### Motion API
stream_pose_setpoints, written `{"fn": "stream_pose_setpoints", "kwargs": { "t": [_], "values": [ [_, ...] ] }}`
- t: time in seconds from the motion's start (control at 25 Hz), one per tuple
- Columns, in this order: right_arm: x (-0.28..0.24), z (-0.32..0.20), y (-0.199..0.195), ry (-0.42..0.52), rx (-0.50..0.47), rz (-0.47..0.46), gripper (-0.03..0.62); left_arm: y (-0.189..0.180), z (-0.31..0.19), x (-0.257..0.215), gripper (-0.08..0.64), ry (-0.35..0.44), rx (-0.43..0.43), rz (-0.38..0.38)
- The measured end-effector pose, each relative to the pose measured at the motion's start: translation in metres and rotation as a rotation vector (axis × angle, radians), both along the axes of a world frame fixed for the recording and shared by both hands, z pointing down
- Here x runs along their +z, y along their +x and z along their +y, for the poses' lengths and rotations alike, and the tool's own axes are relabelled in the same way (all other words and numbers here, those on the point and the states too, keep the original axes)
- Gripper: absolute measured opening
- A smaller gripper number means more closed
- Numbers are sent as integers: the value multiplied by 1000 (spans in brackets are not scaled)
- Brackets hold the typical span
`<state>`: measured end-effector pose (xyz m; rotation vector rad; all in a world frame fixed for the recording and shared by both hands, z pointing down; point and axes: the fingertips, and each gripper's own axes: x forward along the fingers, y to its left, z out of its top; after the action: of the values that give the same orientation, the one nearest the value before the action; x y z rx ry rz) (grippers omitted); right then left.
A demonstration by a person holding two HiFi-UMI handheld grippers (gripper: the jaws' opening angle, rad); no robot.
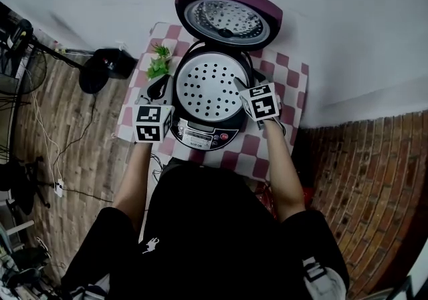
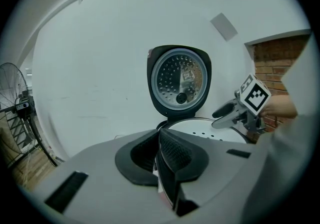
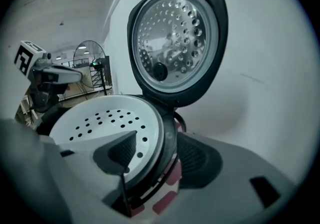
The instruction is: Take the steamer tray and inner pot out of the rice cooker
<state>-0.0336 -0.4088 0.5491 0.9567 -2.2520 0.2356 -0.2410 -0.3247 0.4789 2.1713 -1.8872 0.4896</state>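
The rice cooker (image 1: 204, 133) stands on a checked table with its lid (image 1: 227, 19) raised. The white perforated steamer tray (image 1: 207, 88) sits in its mouth and hides the inner pot. My right gripper (image 1: 242, 86) is open at the cooker's right rim. In the right gripper view (image 3: 157, 138) one jaw hangs over the steamer tray (image 3: 100, 118) and the other outside the cooker wall, pressing on nothing. My left gripper (image 1: 159, 101) is at the cooker's left side, shut and empty (image 2: 161, 135), facing the lid (image 2: 179, 81).
A small green plant (image 1: 159, 63) stands on the checked cloth (image 1: 289, 77) just left of the cooker. The white wall is close behind the lid. A fan (image 2: 12, 98) and cables stand on the brick floor to the left.
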Motion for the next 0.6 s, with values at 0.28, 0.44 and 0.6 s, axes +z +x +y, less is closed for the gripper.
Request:
{"fn": "stream_pose_setpoints", "kwargs": {
  "t": [0.28,0.44,0.6],
  "values": [
    [9,-13,-2,45,-22,162,238,4,-9,5,16,-14,9,-21],
    [16,-13,-3,45,-38,216,238,6,-9,6,15,-17,10,-19],
    [14,-19,-3,83,-28,240,232,5,-7,8,15,-19,0,-21]
  ]
}}
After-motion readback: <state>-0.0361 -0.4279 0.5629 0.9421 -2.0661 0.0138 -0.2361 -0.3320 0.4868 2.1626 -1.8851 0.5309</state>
